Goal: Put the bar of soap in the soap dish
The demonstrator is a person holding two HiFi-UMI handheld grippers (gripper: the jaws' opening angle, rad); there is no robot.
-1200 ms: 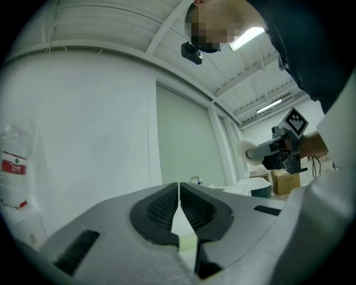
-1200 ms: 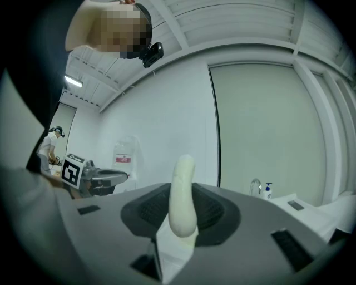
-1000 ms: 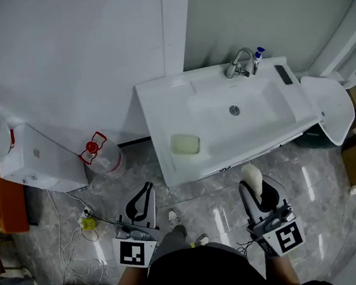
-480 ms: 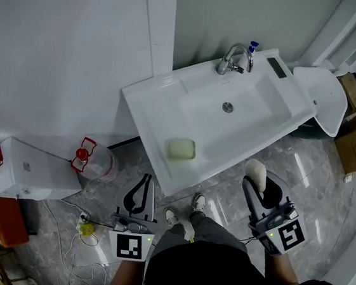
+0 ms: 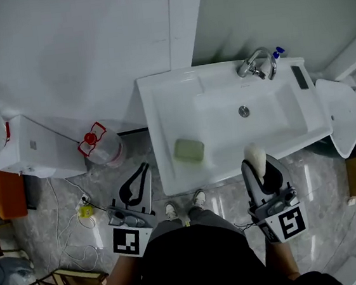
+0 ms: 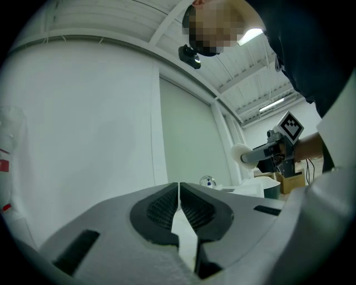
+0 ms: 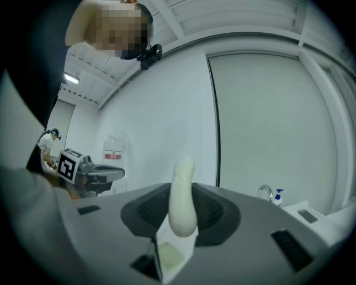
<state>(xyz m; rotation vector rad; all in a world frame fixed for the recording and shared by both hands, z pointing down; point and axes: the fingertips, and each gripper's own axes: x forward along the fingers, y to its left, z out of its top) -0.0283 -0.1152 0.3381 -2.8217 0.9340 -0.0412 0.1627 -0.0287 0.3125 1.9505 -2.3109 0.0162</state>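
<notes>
My right gripper (image 5: 257,163) is shut on a white bar of soap (image 5: 255,156), which stands on edge between the pads (image 7: 182,195). It hangs at the front rim of the white washbasin (image 5: 160,102), right of the middle. A pale green soap dish (image 5: 189,149) lies on the basin's left front ledge, well to the left of the soap. The dish also shows low between the right jaws (image 7: 170,257). My left gripper (image 5: 142,173) is shut and empty, over the floor just left of the basin. In the left gripper view its pads (image 6: 179,209) meet.
A chrome tap (image 5: 255,63) and a blue-topped bottle (image 5: 277,52) stand at the basin's back. A clear water jug with a red cap (image 5: 99,147) and a white box (image 5: 32,155) sit on the floor at left. A white lid (image 5: 344,113) leans at right. Cables (image 5: 67,209) trail on the floor.
Both grippers have moved toward the basin. The soap, which hung over the floor short of the basin, now reaches its front rim. The jaws have not changed.
</notes>
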